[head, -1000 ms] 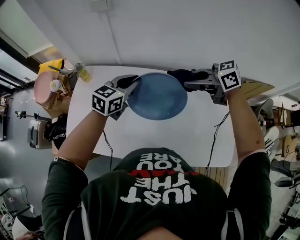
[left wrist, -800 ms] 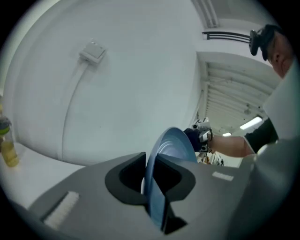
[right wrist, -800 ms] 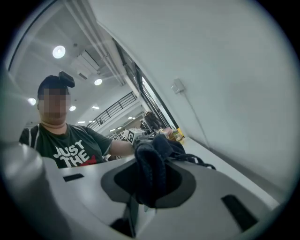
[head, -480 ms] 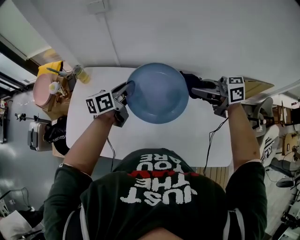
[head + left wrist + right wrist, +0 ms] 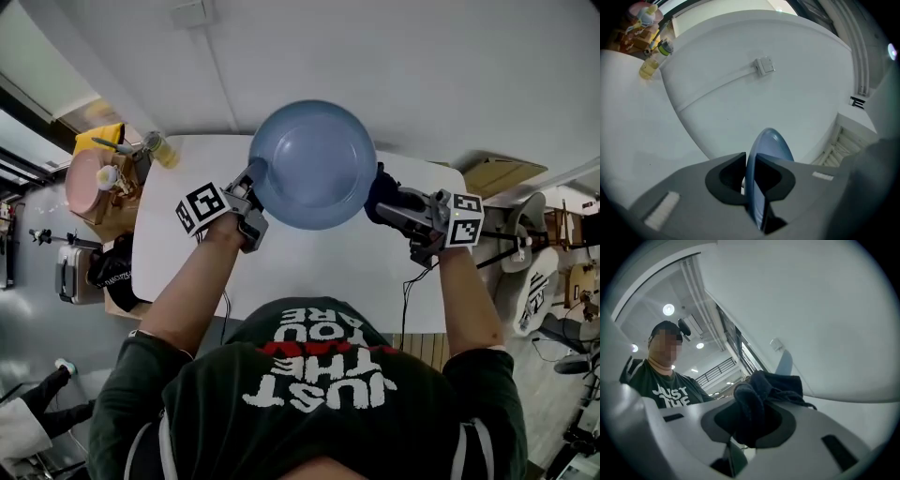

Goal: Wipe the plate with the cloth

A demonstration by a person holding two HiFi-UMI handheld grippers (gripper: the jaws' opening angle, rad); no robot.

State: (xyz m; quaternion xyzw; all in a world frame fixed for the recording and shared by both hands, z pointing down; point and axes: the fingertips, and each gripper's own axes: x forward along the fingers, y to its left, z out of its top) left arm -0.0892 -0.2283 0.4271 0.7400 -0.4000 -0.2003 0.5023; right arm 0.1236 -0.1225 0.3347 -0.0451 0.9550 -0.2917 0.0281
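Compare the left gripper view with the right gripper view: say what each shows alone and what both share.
Only the left gripper view: the left tool shut on the rim of the blue plate, seen edge-on, and a bottle of yellowish liquid. Only the right gripper view: the right tool shut on the dark cloth, bunched up, and the person's printed shirt. Both: the plate (only a sliver in the right gripper view), the white wall and its small wall box.

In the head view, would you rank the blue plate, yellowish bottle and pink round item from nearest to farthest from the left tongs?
1. Blue plate, rim clamped in the left tongs.
2. Yellowish bottle, far-left corner of the table.
3. Pink round item, beyond the table's left edge.
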